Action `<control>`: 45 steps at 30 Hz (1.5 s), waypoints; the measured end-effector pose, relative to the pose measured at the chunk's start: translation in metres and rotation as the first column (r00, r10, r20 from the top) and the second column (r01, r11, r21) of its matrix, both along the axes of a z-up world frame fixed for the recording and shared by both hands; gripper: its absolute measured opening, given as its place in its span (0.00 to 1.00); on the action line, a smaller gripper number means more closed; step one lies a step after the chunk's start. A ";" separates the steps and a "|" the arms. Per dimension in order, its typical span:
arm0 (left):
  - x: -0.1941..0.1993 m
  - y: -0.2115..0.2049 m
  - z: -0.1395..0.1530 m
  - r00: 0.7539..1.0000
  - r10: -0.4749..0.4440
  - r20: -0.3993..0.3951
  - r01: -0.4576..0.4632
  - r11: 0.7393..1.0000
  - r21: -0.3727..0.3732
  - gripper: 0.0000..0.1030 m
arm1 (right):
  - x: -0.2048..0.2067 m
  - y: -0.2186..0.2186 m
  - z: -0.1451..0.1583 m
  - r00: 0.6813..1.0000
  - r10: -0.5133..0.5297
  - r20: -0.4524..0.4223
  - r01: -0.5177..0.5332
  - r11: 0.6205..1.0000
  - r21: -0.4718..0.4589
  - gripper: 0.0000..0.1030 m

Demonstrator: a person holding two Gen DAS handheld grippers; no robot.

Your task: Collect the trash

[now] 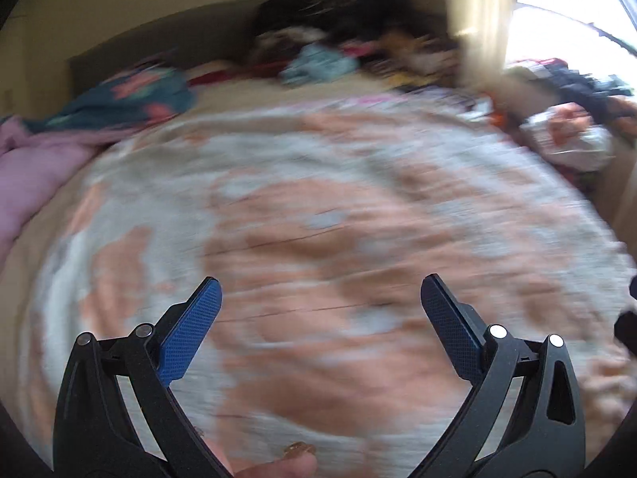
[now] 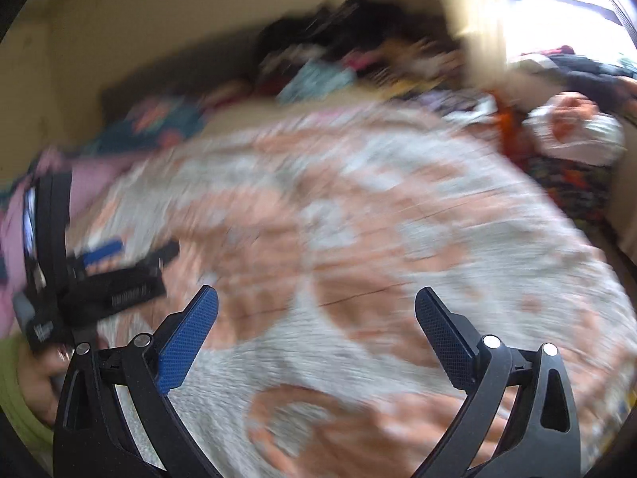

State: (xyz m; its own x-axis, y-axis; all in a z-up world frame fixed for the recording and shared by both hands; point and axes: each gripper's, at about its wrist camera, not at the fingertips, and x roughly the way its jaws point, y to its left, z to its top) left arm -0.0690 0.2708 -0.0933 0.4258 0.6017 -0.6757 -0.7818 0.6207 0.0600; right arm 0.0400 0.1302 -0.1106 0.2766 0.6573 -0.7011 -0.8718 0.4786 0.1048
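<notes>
Both grippers hung spread and empty over the bed, everything smeared by motion blur.

I had the left gripper above the peach-and-white bedspread, its blue-padded fingers wide apart with nothing between them. My right gripper was the same, fingers spread over the same bedspread, gripping nothing. In the right wrist view I could see the left gripper off to the left, held in a hand with a green sleeve. As for trash, the nearest likely piece I could pick out was a crumpled white bag at the far right edge of the bed, well apart from both grippers; the blur kept me from being sure. A heap of clothes lay at the head of the bed, a pink blanket on the left.
</notes>
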 end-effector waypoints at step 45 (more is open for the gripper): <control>-0.027 0.056 -0.061 0.963 0.215 -0.160 -0.229 0.970 -0.079 0.91 | -0.048 0.127 -0.088 0.995 -0.019 0.098 0.037 0.981 -0.193 0.95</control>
